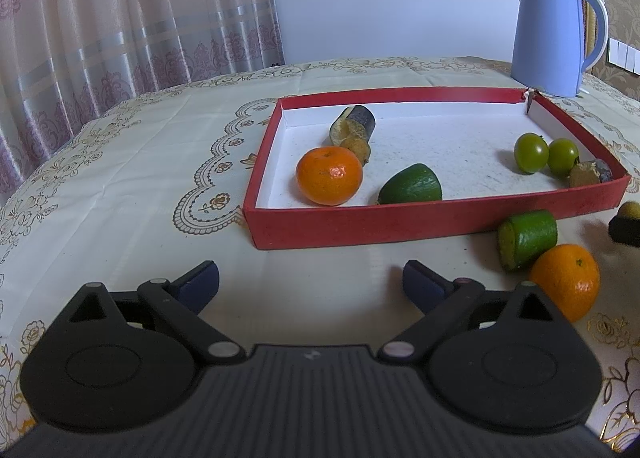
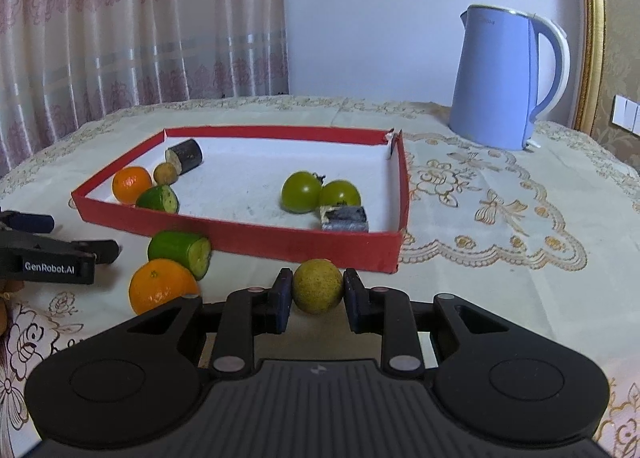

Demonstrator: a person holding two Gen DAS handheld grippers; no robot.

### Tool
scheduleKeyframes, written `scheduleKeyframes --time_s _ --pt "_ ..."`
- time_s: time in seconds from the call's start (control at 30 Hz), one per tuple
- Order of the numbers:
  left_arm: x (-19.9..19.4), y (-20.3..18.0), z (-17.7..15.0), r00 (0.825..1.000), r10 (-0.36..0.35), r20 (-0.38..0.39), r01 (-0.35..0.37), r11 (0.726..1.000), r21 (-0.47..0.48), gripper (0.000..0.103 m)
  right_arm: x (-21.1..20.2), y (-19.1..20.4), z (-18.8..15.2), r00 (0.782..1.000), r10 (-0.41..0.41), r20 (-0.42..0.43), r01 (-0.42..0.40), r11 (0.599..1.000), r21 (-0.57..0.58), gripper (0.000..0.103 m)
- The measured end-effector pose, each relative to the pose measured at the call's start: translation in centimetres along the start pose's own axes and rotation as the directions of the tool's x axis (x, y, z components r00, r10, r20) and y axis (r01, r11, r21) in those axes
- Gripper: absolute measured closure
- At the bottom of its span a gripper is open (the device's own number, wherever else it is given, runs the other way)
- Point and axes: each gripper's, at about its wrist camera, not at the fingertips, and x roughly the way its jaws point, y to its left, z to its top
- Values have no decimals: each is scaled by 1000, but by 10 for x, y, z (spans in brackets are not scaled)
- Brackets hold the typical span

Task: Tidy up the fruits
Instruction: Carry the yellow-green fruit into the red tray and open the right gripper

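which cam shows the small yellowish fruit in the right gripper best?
Right wrist view: the yellowish round fruit sits centred and whole between the pads of the right gripper, which is shut on it just in front of the red tray. Left wrist view catches only a sliver of it at the right edge, cropped.

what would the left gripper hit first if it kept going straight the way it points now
Probably the near wall of the red tray, past bare tablecloth; the open left gripper holds nothing. Depth is uncertain.
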Motion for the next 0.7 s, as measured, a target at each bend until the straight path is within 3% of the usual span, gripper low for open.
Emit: scheduleKeyframes --time_s 0.47,0.7 --pt "0 -2 -1 1000 1 -2 -1 1000 5 1 1 5 37 997 -6 74 10 998 -54 77" --pt "0 -3 -1 1000 -2 -1 2 1000 8 0 34 21 55 999 12 34 -8 995 -99 77"
